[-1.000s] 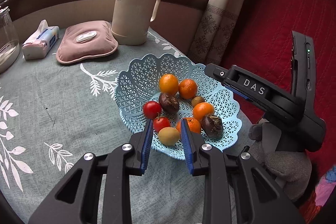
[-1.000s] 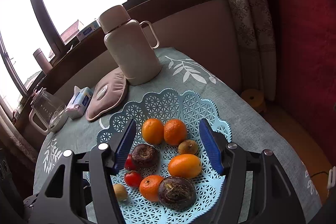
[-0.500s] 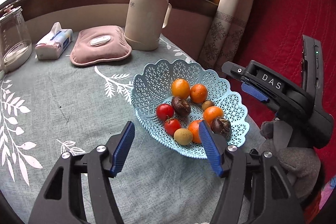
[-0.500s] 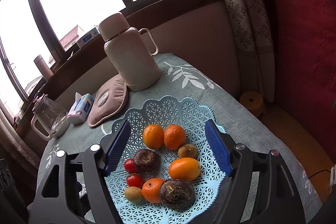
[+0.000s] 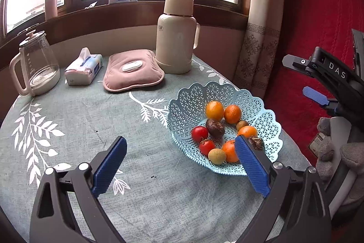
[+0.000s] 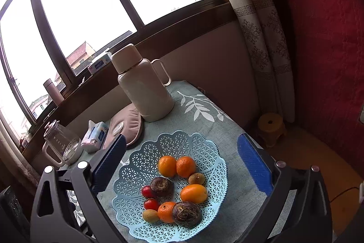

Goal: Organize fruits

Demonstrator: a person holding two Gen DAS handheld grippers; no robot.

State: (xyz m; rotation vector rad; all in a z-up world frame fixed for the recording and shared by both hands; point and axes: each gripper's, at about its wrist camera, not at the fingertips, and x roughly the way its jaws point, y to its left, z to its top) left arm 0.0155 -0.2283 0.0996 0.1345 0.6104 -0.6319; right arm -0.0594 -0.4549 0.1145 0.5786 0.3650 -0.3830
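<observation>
Blue-padded left gripper (image 5: pixel 179 159) and right gripper (image 6: pixel 182 163), jaws just spread wide and empty, backed off from the lattice basket (image 6: pixel 211 152) on the table, fruits (image 6: pixel 173 193) inside, sorting seemingly complete.

The pale blue lattice plastic basket (image 5: pixel 193 101) is showing a matt, perforated surface. The grey-green leaf-printed tablecloth (image 5: pixel 91 120) is appearing woven and dull. The cream vacuum flask (image 5: pixel 176 42) is reading smooth, semi-gloss. The clear glass kettle (image 5: pixel 37 63) is gleaming.
</observation>
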